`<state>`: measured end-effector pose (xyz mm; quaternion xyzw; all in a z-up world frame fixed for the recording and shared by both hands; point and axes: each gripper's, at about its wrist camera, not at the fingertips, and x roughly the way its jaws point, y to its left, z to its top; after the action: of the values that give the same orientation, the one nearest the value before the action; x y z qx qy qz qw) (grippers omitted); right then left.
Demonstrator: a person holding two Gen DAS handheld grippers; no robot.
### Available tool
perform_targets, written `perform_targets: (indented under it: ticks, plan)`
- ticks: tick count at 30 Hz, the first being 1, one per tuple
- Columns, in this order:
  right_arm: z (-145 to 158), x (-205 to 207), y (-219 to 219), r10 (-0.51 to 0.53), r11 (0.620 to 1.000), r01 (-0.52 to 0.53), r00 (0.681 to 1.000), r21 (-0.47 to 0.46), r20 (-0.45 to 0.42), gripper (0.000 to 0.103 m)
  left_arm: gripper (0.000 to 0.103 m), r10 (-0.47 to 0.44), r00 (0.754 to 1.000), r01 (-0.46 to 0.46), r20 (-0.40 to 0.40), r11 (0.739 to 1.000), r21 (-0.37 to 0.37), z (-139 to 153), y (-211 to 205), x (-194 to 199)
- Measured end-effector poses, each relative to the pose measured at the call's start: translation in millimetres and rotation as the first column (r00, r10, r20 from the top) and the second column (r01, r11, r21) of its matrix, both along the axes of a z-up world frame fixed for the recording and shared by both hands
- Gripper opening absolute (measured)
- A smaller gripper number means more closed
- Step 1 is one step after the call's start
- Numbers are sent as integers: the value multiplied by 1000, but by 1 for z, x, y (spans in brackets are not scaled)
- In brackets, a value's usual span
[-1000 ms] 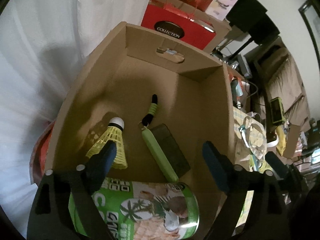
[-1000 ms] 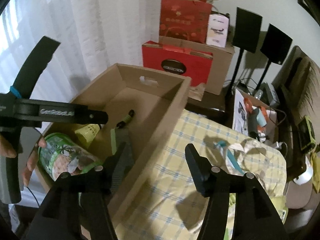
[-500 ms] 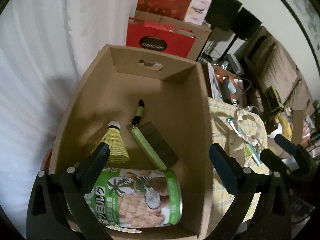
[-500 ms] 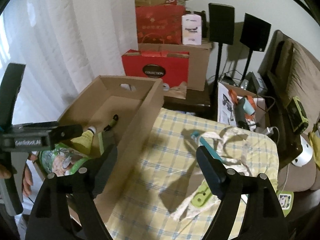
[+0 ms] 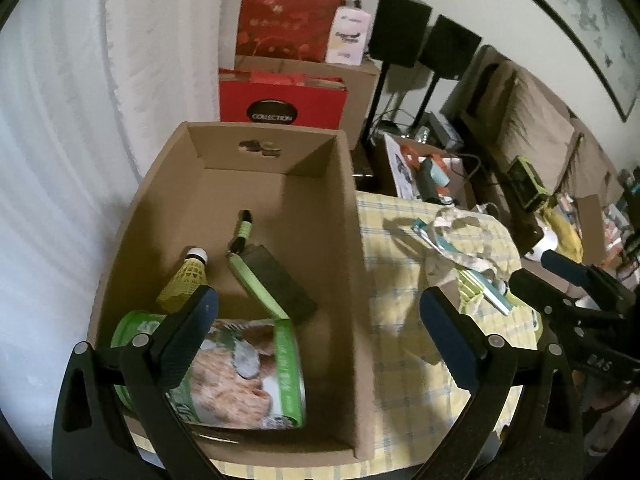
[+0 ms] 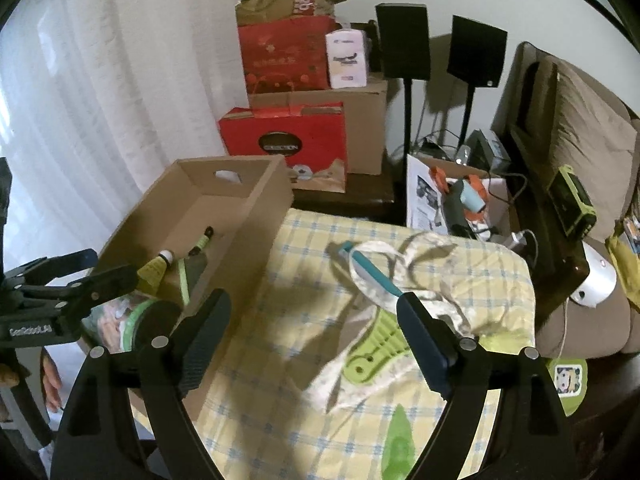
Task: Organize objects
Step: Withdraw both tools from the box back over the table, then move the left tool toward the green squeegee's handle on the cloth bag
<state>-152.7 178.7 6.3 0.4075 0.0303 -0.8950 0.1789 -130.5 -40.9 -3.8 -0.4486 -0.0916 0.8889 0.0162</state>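
Note:
An open cardboard box point(image 5: 344, 216) point(image 6: 256, 204) stands on the left of a yellow checked tablecloth point(image 6: 280, 360). In it lie a green snack can point(image 5: 248, 376) on its side, a yellow shuttlecock point(image 5: 188, 276), and a dark case with a green strap point(image 5: 272, 284). My left gripper point(image 5: 316, 316) is open and empty above the box's near end. My right gripper point(image 6: 314, 328) is open and empty above the cloth. On the cloth lie a white patterned bag point(image 6: 400, 264), a teal stick point(image 6: 372, 272) and a green plastic piece point(image 6: 376, 344).
Red gift bags point(image 6: 288, 140) and cardboard boxes are stacked behind the box. Two black speakers on stands point(image 6: 404, 40) are at the back. A box with tools point(image 6: 460, 200) and a brown sofa point(image 6: 592, 148) are at the right. White curtains hang at the left.
Both grippers have pulled back and up from the box and swung right. The can stays in the box. More of the tablecloth and its items shows in both views.

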Motion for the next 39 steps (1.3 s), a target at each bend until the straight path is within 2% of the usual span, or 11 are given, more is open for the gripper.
perform_targets:
  ticks: [3,10,21,30,39]
  plan:
    - [0,5,10,-11,1000,11,1000,0,-4,86,101,-8,1000,7,-21,1000,-28,3,13,8]
    - [-2,14,42,-58,998,58,998,-3,-17,86,101,-25,999,24,-48,999,-31,9,33,18]
    - [-12,25,86,-114,993,114,993,7,-25,86,101,-48,996,42,-78,996,-85,3,65,26]
    - [-25,20,126,-171,985,171,985,0,-1,86,103,-124,990,119,-65,990,-76,-5,91,26]
    - [-42,15,146,-194,981,193,981,24,8,86,103,-161,986,159,-36,986,-48,-18,112,17]
